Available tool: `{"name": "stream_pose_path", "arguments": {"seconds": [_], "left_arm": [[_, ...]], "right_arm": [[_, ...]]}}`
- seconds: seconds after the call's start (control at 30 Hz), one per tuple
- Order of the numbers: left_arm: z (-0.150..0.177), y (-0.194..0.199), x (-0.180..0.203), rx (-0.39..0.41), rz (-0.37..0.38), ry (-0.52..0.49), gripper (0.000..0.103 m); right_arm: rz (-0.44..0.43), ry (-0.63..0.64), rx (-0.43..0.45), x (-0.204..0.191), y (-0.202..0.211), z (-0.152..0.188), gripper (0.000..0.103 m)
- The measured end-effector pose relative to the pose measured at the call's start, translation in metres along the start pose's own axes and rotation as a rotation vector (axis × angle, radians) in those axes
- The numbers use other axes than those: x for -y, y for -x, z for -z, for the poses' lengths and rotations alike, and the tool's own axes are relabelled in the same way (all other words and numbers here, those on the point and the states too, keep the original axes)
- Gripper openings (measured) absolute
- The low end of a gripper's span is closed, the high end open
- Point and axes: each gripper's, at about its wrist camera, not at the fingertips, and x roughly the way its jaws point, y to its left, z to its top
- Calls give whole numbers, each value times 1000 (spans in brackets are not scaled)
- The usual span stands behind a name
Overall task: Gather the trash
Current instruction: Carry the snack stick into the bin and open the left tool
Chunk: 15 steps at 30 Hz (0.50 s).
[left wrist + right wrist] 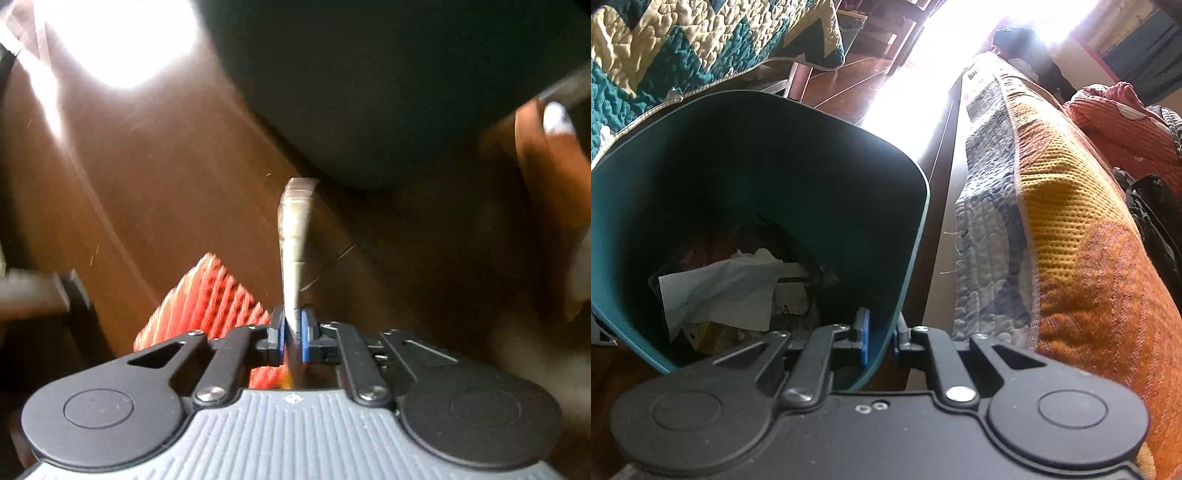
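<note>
My left gripper (293, 321) points down at the wooden floor (166, 177) and is shut on a thin, flat, pale piece of trash (293, 229) that sticks out edge-on past the blue pads. A red ribbed or mesh item (207, 299) lies just below and left of the fingers, partly hidden by them. The teal trash bin (757, 155) is tilted towards the right wrist camera. My right gripper (881, 332) is shut on its near wall, one pad inside and one outside. Crumpled white paper (720, 291) and wrappers lie in the bin's bottom. The bin's dark outside (369, 92) fills the upper right of the left wrist view.
A bed with an orange, yellow and blue quilt (1071, 240) runs along the right, close to the bin. A teal and cream quilt (665, 48) hangs at upper left. Sun glare (118, 40) washes out part of the floor. A dark furniture leg (74, 295) stands at left.
</note>
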Motion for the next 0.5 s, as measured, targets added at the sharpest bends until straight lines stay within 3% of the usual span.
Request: {"name": "stream_pose_path", "arguments": {"seconds": [0.13, 0.33, 0.5], "left_arm": [[12, 27, -10, 24, 46, 105, 7], [46, 85, 2, 51, 84, 116, 7], [76, 160, 17, 134, 151, 137, 7]], "right_arm": [[-1, -18, -2, 1, -1, 0, 10], [5, -27, -4, 1, -1, 1, 10], [2, -1, 11, -4, 4, 1, 10]]}}
